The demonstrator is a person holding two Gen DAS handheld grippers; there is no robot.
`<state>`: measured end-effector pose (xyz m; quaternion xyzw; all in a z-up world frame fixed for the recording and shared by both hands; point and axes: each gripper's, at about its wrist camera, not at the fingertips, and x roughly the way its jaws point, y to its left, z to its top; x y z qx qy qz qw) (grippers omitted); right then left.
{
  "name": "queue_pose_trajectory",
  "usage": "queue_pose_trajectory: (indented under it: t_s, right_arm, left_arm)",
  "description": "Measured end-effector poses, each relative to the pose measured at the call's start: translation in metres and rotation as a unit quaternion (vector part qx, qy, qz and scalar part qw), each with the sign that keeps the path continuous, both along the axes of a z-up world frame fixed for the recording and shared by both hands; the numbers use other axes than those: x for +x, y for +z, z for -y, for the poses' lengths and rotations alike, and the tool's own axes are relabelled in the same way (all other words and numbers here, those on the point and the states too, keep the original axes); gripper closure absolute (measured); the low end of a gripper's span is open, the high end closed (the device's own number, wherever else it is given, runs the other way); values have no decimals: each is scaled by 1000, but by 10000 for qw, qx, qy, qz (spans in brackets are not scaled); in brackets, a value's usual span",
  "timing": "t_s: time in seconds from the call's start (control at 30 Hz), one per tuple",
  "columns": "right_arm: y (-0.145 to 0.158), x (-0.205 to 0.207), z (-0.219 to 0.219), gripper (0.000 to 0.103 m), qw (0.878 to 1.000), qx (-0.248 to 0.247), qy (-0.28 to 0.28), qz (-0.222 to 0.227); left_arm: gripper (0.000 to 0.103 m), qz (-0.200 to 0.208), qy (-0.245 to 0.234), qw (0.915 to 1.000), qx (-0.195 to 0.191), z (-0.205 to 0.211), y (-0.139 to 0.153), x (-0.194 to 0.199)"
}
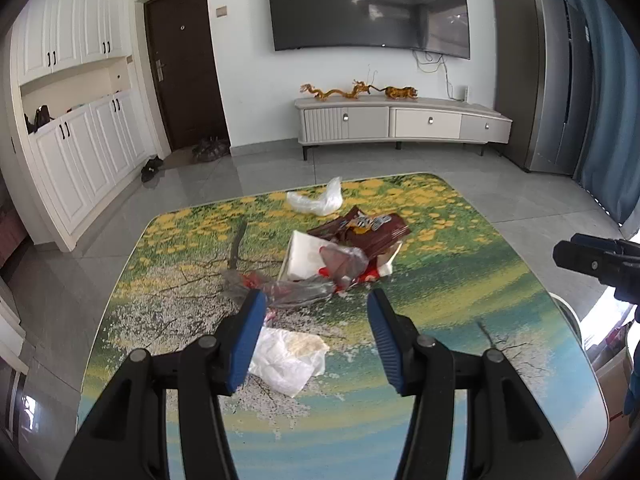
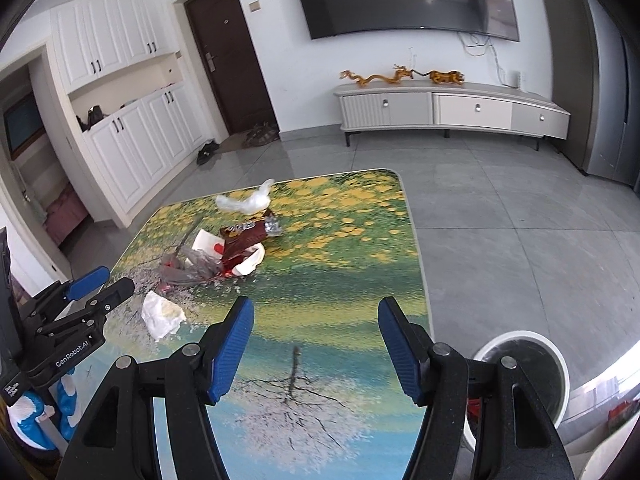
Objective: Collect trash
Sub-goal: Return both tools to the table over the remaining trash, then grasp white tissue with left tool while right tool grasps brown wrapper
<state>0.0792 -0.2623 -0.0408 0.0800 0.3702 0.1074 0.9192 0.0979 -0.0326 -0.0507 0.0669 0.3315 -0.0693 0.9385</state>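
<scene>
Trash on patterned table [image 1: 500,320], none in bin yet: crumpled white wrapper [image 1: 286,356] at near edge, lying flat; clear plastic bag w/ red bits [image 1: 288,290] just beyond; white box [image 1: 306,256] under brown snack packet [image 1: 364,230], mid-table; white plastic bag [image 1: 318,200] bunched, farthest

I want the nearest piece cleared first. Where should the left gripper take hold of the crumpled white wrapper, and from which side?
Grip the crumpled white wrapper at its raised, bunched near-left folds, coming down from above. It lies loose on the table, just below the open left gripper, apart from the other trash.
</scene>
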Motion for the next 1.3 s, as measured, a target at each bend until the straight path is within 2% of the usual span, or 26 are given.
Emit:
queue_pose_trajectory:
  t_s: [0.5,0.67,0.8,0.9,1.1,1.3]
  right_arm:
    - [-21,40,-33,41,9985,-34,498,-237]
    - [-29,58,-42,41,9972,-63,664,-326]
    - [-35,77,-50,41,9958,-25,821,-397]
    - [-41,92,-58,41,9946,98,935,-444]
    - [-48,127,-70,39,9929,440,995,-482]
    - [-59,160,-75,39,9904,717,978,-660]
  left_arm:
    - [52,-487,344,9982,8,-29,-38,28]
    - [52,-674,362,9965,-344,-52,-48,36]
    - [42,-713,346,9939,-766,-83,-55,35]
    - [38,-767,207,9926,-919,-98,-60,32]
    - [37,-1142,-177,9854,-1249,-100,-70,38]
    - [38,-1402,-281,9815,-1275,-90,-83,51]
